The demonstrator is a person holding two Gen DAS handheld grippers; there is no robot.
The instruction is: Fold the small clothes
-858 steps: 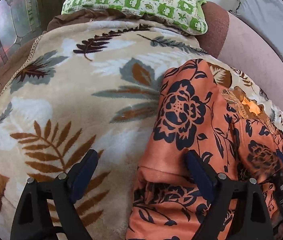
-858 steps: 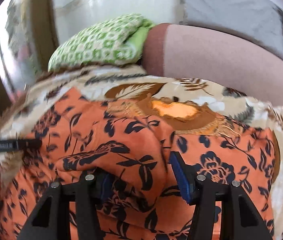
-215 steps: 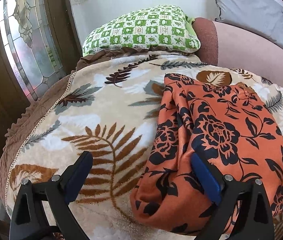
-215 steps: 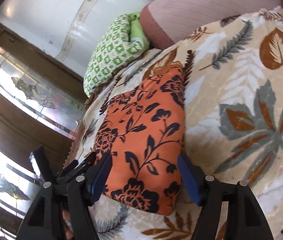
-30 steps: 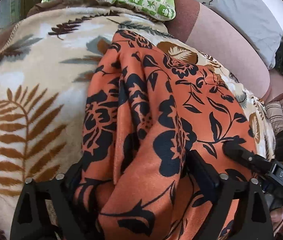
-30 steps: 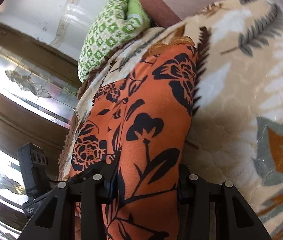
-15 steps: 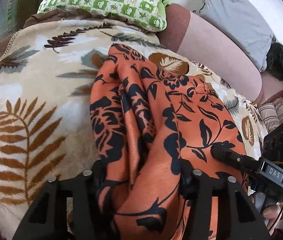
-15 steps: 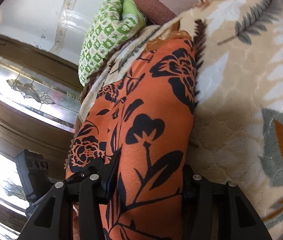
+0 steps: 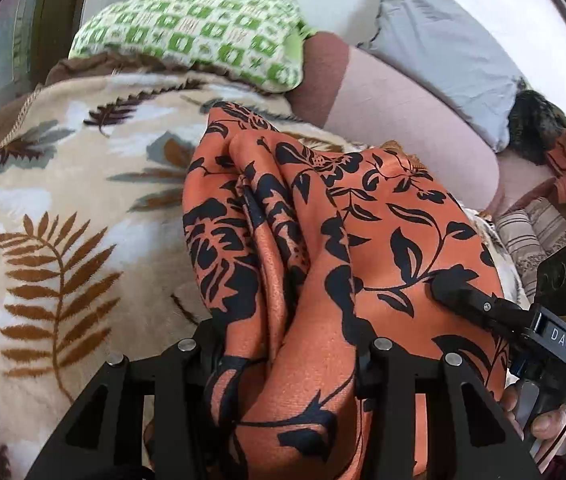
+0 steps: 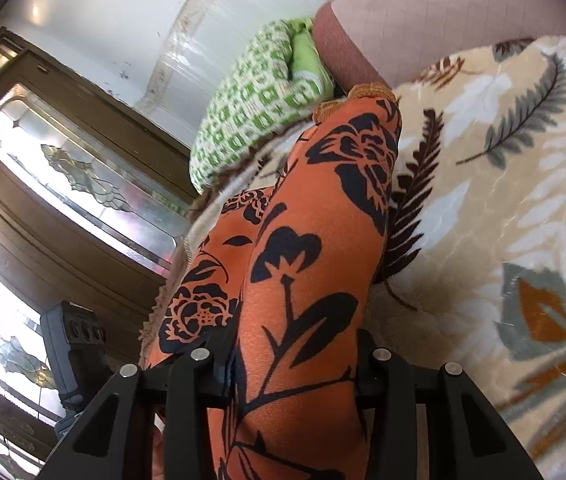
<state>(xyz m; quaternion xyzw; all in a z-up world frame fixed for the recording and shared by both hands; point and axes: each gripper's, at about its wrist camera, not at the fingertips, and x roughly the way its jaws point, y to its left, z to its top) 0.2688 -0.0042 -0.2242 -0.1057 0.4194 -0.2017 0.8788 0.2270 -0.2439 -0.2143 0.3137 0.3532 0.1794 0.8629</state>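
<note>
An orange garment with a black flower print (image 9: 383,216) lies bunched on a leaf-patterned blanket (image 9: 63,208). Its near edge is raised. My left gripper (image 9: 287,344) has a thick fold of this cloth between its jaws, which are closing, and the pads press on it. A finger of the right gripper (image 9: 459,296) rests on the cloth at the right. In the right wrist view the garment (image 10: 323,260) runs away as a long folded strip. My right gripper (image 10: 293,344) is closing on its near end, pads against the fabric.
A green checked pillow (image 9: 195,28), a pink bolster (image 9: 403,120) and a grey pillow (image 9: 443,40) line the far side of the bed. A wooden door with patterned glass (image 10: 83,180) stands to the left. Bare blanket (image 10: 503,180) spreads to the right of the garment.
The left jaws have come in from wide apart onto the cloth. Both grippers have risen, lifting the garment's near edge and bunching it into taller folds.
</note>
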